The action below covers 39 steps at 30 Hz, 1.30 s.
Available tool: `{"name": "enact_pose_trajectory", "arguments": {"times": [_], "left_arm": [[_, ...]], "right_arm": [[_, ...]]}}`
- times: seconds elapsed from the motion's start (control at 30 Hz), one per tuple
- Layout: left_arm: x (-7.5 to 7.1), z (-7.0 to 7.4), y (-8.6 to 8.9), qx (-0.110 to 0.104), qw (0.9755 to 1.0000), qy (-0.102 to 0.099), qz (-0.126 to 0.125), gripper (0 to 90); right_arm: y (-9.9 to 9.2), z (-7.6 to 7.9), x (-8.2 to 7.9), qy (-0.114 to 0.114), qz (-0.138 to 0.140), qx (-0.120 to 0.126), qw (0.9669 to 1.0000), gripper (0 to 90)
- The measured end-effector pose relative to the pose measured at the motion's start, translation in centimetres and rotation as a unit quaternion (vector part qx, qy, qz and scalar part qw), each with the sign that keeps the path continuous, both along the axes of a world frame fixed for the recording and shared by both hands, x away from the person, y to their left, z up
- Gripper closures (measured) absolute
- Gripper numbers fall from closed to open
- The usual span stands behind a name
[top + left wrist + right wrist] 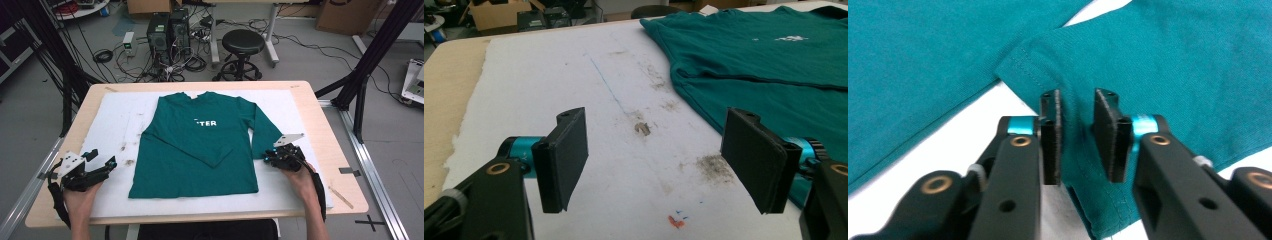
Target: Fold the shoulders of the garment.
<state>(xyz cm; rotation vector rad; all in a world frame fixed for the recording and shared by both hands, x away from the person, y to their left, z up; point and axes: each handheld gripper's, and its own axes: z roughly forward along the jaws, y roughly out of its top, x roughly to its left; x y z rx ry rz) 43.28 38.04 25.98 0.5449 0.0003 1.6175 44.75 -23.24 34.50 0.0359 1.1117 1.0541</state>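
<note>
A green long-sleeved shirt [200, 145] [774, 60] lies flat on the white mat [120, 125], front up, with white letters on the chest. Its left sleeve is folded across the body. My right gripper [270, 159] [1078, 130] is at the cuff end of the other sleeve [267, 135] [1148, 60]. Its pads stand a narrow gap apart with the sleeve's hem fabric between them. My left gripper [102, 159] [659, 160] rests wide open over the bare mat, left of the shirt's lower corner, with nothing between its fingers.
The mat covers a wooden table [330, 150]; it carries dirt smudges [714, 167] and a small red mark [675, 221]. Behind the table stand a black stool [243, 45], computer towers [167, 30] and loose cables. Black frame posts [370, 55] rise at both sides.
</note>
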Motion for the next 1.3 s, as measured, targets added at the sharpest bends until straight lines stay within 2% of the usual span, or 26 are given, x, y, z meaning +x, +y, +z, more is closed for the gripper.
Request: {"name": "enact_pose_trajectory", "arguments": {"times": [0.13,0.3,0.43,0.53,0.67,0.93,1.13,1.3], "left_arm": [[0.0,0.0,0.0,0.000,1.0000,0.000,0.000,27.0],[0.0,0.0,0.0,0.000,1.0000,0.000,0.000,27.0],[0.0,0.0,0.0,0.000,1.0000,0.000,0.000,27.0],[0.0,0.0,0.0,0.000,1.0000,0.000,0.000,27.0],[0.0,0.0,0.0,-0.001,1.0000,0.000,0.000,27.0],[0.0,0.0,0.0,0.000,1.0000,0.000,0.001,27.0],[0.0,0.0,0.0,-0.001,1.0000,0.000,0.002,27.0],[0.0,0.0,0.0,0.000,1.0000,0.000,0.003,27.0]], "right_arm": [[0.0,0.1,0.0,0.001,-0.001,0.012,0.9999,85.5],[-0.1,0.3,-0.1,0.005,0.008,0.019,0.9998,87.0],[-0.6,0.1,-0.9,-0.002,0.039,0.027,0.9989,87.1],[-0.6,-0.2,-1.8,-0.010,0.051,0.029,0.9982,87.1],[0.0,-0.3,-3.2,-0.024,0.058,0.024,0.9977,87.1],[1.4,0.1,-5.2,-0.038,0.077,0.024,0.9960,87.1],[2.9,0.4,-6.9,-0.046,0.091,0.010,0.9947,87.0],[4.7,0.8,-7.3,-0.044,0.090,-0.004,0.9950,87.1]]}}
